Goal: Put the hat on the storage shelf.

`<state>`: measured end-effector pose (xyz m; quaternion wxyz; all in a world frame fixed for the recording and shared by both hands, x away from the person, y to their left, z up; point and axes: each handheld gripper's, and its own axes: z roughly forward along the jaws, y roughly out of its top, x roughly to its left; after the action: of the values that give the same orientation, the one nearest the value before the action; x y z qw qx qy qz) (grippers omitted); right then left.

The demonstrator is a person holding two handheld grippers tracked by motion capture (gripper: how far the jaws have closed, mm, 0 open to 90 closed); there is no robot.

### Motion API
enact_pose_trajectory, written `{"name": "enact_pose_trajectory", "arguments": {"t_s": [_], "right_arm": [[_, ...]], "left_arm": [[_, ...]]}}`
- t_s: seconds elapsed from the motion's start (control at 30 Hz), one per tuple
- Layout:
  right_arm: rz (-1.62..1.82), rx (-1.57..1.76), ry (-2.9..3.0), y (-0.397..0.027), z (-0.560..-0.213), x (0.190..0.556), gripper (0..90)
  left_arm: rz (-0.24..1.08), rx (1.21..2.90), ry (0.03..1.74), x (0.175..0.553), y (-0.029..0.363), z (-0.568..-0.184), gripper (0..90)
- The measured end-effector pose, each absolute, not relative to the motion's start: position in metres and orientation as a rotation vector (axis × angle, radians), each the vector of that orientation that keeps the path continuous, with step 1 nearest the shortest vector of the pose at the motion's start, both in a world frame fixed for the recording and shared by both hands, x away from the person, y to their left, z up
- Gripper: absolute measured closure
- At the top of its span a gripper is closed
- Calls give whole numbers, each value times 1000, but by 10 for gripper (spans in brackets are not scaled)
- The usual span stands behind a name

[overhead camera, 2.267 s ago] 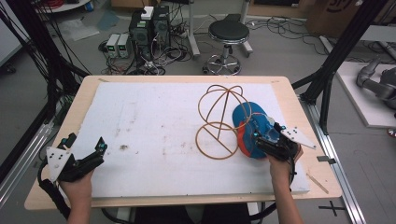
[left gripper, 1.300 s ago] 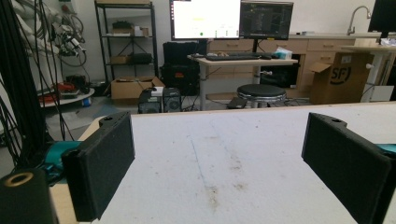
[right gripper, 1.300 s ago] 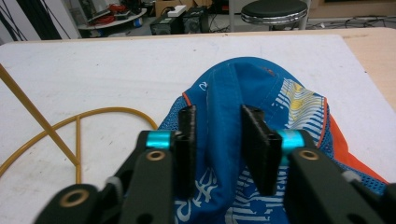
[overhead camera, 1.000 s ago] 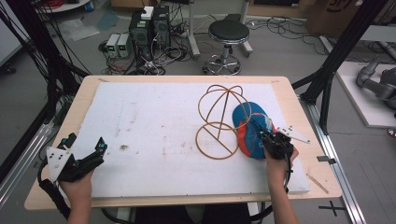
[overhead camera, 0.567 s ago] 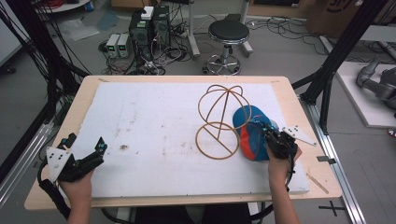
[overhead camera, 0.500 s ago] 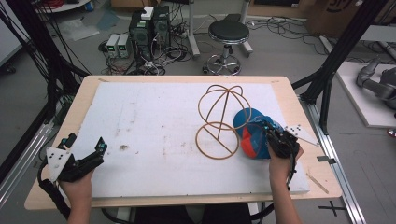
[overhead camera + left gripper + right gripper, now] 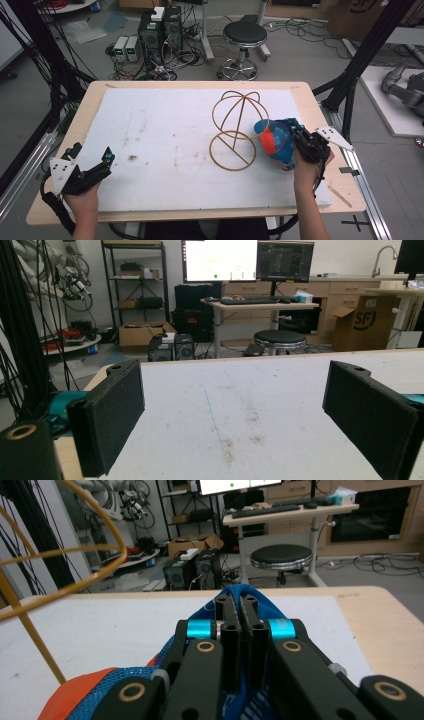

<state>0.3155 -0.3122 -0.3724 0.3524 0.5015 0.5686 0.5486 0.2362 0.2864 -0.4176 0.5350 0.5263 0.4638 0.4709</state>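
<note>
A blue and orange mesh cap is at the right of the white mat, tipped up beside a gold wire stand. My right gripper is shut on the cap's blue fabric from the right side. In the right gripper view the two jaws of this gripper are pressed together over the cap, and the wire stand rises at the left. My left gripper rests at the mat's front left corner. It is open with nothing between its jaws.
A white foam mat covers most of the wooden table. Beyond the far edge stand a black stool and computer boxes on the floor. Black frame posts flank the table.
The cap has bunched and tipped up in the right gripper, shifting slightly right, away from the wire stand. The left gripper has stayed still.
</note>
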Motion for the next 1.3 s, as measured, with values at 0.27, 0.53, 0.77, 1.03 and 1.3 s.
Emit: {"name": "enact_pose_trajectory", "arguments": {"t_s": [0.27, 0.53, 0.77, 1.03, 1.3], "right_arm": [[1416, 1264, 1442, -316, -348, 317, 893], [1406, 1227, 1422, -319, -326, 317, 893], [1401, 1183, 1400, -319, -302, 317, 893], [1413, 1134, 1372, -311, -271, 319, 893], [1435, 1087, 1348, -297, -241, 323, 893]], "left_arm": [[1122, 1256, 1103, 236, 286, -418, 101], [1120, 1253, 1104, 237, 286, -418, 101], [1120, 1255, 1105, 237, 286, -418, 102], [1122, 1253, 1104, 237, 286, -418, 102], [1123, 1247, 1109, 237, 287, -417, 102]]}}
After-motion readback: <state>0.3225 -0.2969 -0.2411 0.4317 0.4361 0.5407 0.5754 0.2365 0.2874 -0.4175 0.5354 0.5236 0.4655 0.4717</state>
